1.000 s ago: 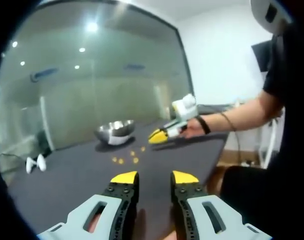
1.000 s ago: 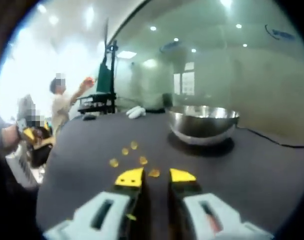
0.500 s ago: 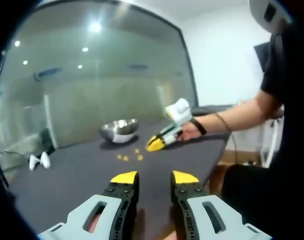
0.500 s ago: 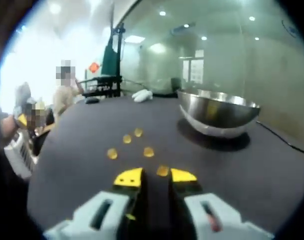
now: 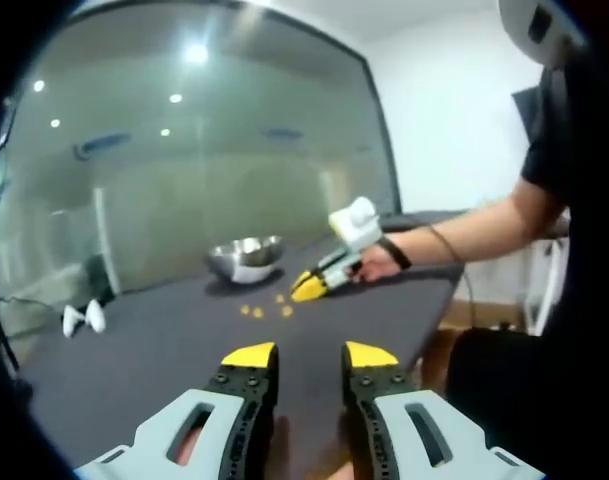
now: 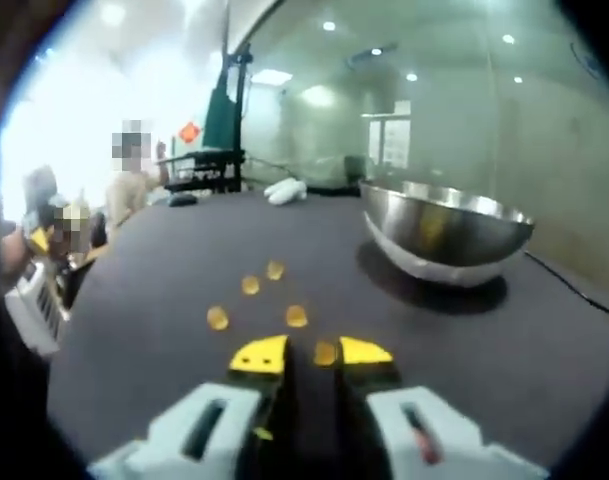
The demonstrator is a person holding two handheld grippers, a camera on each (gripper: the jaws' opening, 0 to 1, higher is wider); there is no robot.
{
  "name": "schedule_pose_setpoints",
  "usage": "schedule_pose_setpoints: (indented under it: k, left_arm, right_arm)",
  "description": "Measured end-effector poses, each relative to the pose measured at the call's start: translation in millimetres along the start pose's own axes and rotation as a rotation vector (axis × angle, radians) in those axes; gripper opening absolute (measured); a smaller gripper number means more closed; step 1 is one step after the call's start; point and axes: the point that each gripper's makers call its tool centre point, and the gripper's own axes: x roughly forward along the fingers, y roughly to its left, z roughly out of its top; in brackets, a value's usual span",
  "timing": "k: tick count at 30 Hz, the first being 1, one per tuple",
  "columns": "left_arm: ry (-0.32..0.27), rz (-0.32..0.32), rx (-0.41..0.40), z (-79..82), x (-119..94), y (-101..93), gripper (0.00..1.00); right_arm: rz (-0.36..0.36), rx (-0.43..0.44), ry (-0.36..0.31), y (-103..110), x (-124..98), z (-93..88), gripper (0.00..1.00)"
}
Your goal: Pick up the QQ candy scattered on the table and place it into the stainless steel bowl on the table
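Lying at far left: a small white object (image 5: 84, 319) rests on the dark table (image 5: 164, 350), well apart from everything else.
Bowl: the stainless steel bowl (image 5: 245, 257) stands upright farther back on the table; in the right gripper view it (image 6: 447, 231) sits right of the candies, empty as far as the rim lets one see.
Candies: yellow QQ candies (image 5: 254, 311) lie loose on the tabletop just in front of the bowl; the right gripper view shows five, four in a loose cluster (image 6: 249, 286).
Nearest candy: one piece (image 6: 325, 353) lies between the yellow tips.
Left gripper: the left gripper (image 5: 309, 356) hangs over the near table edge, jaws apart, holding nothing.
Right gripper: the right gripper (image 6: 313, 352), seen also from the left gripper view (image 5: 306, 289), tips down at the candies, jaws slightly apart around that piece; whether they touch it is unclear.
Person: a hand (image 5: 376, 262) grips the right gripper.
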Motion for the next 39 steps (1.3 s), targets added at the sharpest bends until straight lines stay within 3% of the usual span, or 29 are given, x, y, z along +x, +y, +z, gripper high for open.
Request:
schedule_pose_setpoints:
  k: [3, 11, 14, 23, 28, 33, 38, 39]
  left_arm:
    - [-0.002, -0.001, 0.000, 0.8, 0, -0.2, 0.27]
    - [-0.003, 0.001, 0.004, 2.8, 0, -1.2, 0.27]
    - [-0.007, 0.004, 0.010, 5.2, -1, -0.9, 0.27]
    - [-0.001, 0.002, 0.013, 4.1, -1, -2.6, 0.27]
    - [-0.004, 0.006, 0.014, 5.1, -3, -1.2, 0.27]
    - [-0.005, 0.014, 0.010, 4.1, -4, 1.4, 0.27]
    - [-0.004, 0.010, 0.013, 3.6, -4, 0.2, 0.27]
    - [-0.004, 0.009, 0.014, 3.9, -4, -0.2, 0.27]
  right_arm:
    - [-0.004, -0.037, 0.001, 1, 2, 0.8, 0.09]
    - [-0.003, -0.010, -0.004, 0, 1, 0.4, 0.09]
    - [0.007, 0.051, 0.007, 2, -1, 0.7, 0.09]
    - [-0.018, 0.009, -0.026, 0, -12, 20.5, 0.09]
    - [-0.037, 0.026, -0.056, -2, -19, 30.6, 0.09]
    - [-0.120, 0.039, -0.126, -10, -30, 48.9, 0.09]
    - [-0.320, 0.056, -0.267, -31, -52, 80.1, 0.09]
    - [-0.329, 0.059, -0.270, -31, -54, 80.4, 0.09]
